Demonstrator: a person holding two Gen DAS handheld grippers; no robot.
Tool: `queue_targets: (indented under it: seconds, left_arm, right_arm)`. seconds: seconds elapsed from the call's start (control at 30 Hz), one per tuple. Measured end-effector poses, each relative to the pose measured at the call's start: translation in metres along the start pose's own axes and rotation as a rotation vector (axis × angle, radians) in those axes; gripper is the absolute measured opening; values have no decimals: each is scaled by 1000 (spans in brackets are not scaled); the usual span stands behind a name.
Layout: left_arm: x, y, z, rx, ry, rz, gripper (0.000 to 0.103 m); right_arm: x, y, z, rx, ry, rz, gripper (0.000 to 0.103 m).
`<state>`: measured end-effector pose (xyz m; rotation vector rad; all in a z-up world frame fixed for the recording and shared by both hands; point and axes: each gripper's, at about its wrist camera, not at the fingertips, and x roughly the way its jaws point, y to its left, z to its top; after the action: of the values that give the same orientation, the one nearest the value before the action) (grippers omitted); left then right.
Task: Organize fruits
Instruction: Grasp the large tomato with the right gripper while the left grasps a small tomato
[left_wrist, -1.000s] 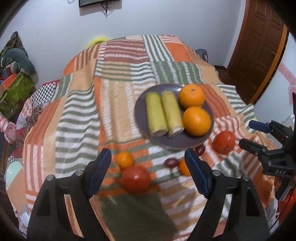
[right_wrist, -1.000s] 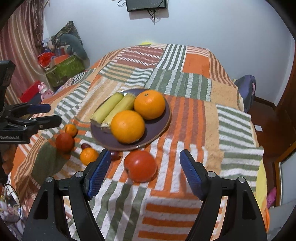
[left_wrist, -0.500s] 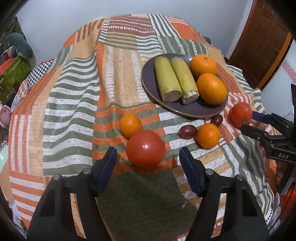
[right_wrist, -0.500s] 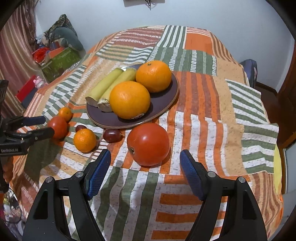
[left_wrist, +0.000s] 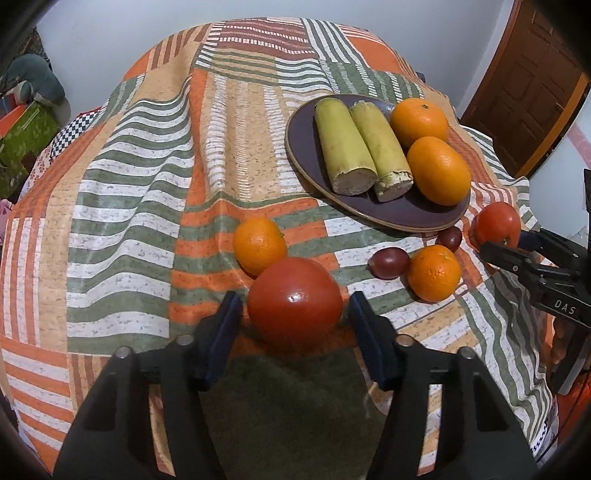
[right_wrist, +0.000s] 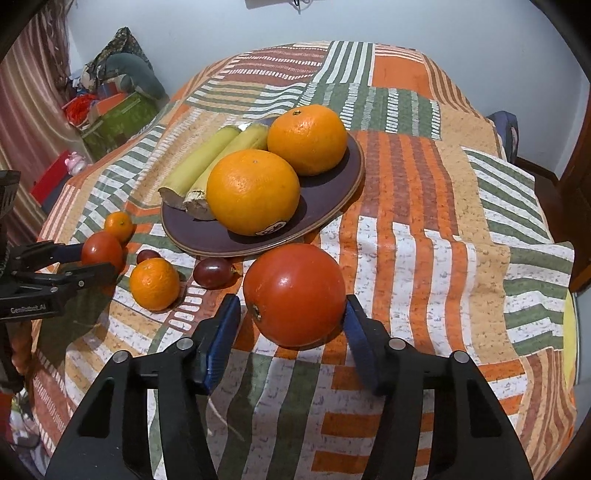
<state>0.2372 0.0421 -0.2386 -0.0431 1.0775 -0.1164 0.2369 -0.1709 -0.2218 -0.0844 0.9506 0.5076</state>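
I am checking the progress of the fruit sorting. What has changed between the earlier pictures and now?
Both grippers came down toward the cloth and their jaws have just been closing. The left gripper now brackets one red tomato, the right gripper brackets the other red tomato. Whether the pads already press cannot be told. Neither tomato is lifted yet. The plate and the fruit on it stayed in place.

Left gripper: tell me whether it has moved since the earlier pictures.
Yes. The left gripper has come down toward the cloth, the plate sliding upward in view; its jaws have just been closing around the tomato.
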Motion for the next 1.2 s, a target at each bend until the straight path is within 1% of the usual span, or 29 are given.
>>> queue_targets:
  seconds: [0.03, 0.1, 0.27, 0.4, 0.57, 0.8, 0.93, 1.1, 1.2]
  left_arm:
    - [2, 0, 0, -1, 4, 0, 50]
    - [4, 1, 1, -6, 0, 6, 48]
    - [3, 2, 1, -15, 1, -3, 48]
    - [-1, 2, 2, -11, -2, 8, 47]
    - [-15, 0, 5, -9, -31, 1, 47]
    - [-38, -5, 23, -4, -96, -19, 47]
    - [-47, -8, 33, -3, -129, -35, 47]
    - [-48, -10, 35, -1, -135, -46, 47]
    - [-44, -10, 32, 2, -122, -43, 47]
  right_arm:
    - [0, 0, 1, -3, -2, -4, 48]
    - [0, 0, 1, -8, -1, -3, 48]
    - [0, -1, 2, -8, 0, -1, 48]
    - [-3, -2, 2, 0, -3, 4, 48]
    - [-10, -1, 6, -2, -19, 0, 48]
    - [-23, -1, 21, -7, -66, -1, 48]
    - [-20, 0, 28, -20, -75, -3, 48]
    - [-6, 1, 27, -28, -33, -5, 48]
    - [-9, 1, 26, -24, -48, -3, 48]
